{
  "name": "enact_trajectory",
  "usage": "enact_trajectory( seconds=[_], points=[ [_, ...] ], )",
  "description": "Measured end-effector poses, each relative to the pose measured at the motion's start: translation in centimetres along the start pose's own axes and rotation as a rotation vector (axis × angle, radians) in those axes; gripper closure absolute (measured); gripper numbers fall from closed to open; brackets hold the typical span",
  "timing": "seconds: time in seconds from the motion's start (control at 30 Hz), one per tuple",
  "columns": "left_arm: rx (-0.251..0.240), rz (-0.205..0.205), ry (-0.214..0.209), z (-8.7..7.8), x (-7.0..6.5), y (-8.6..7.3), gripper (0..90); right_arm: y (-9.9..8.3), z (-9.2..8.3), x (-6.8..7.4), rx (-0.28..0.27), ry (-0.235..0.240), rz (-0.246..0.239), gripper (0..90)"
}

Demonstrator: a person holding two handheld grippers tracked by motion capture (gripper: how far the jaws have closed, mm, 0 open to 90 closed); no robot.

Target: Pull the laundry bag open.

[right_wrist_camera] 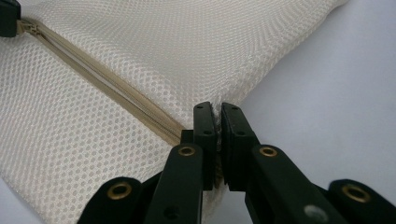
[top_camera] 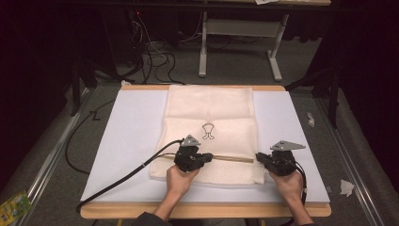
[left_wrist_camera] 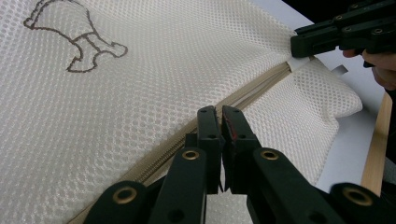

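Where the white sheet (top_camera: 131, 141) covers the table (top_camera: 202, 210), a cream mesh bag (top_camera: 209, 117) lies flat along the middle, reaching from the far edge to near the front edge. Its weave is a fine honeycomb net, and a small dark outline drawing (top_camera: 208, 131) sits near its centre. A tan zipper (top_camera: 233, 159) runs across the bag's front part, parallel to the table's front edge.

The left gripper (top_camera: 210, 157) rests on the bag at the zipper's left portion; in its own view the jaws are drawn together over the zipper line, and whether they pinch the pull or the tape cannot be told. The right gripper (top_camera: 259, 157) sits at the bag's right edge, at the zipper's end, its jaws closed on the mesh edge (right_wrist_camera: 217, 108) there, with a sliver of white fabric between them.
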State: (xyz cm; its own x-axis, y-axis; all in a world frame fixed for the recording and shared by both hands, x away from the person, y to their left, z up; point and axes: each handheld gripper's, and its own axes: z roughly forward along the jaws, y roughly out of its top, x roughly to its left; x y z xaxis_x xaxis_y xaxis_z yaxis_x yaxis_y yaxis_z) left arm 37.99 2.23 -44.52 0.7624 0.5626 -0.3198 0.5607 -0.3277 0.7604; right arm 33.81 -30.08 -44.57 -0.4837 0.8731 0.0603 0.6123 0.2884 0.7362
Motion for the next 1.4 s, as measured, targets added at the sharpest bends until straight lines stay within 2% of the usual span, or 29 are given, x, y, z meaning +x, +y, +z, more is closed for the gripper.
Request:
enact_trajectory(
  seconds=[0.83,1.0,1.27,1.4],
  points=[
    [-0.005,-0.011,0.041,-1.4,0.9,-0.5,87.4,0.1,0.1,0.0,0.008,-0.012,-0.011,86.9],
    [-0.012,-0.019,0.036,-1.5,1.0,-0.7,87.4,0.2,0.2,0.1,0.015,-0.010,-0.022,86.9],
    [-0.031,-0.033,0.047,-2.7,1.6,-0.9,87.4,0.2,0.2,0.1,0.016,-0.014,-0.017,87.0],
    [-0.028,-0.036,0.043,-2.7,1.7,-1.1,87.4,0.3,0.1,0.1,0.013,-0.014,-0.017,87.0]
  ],
)
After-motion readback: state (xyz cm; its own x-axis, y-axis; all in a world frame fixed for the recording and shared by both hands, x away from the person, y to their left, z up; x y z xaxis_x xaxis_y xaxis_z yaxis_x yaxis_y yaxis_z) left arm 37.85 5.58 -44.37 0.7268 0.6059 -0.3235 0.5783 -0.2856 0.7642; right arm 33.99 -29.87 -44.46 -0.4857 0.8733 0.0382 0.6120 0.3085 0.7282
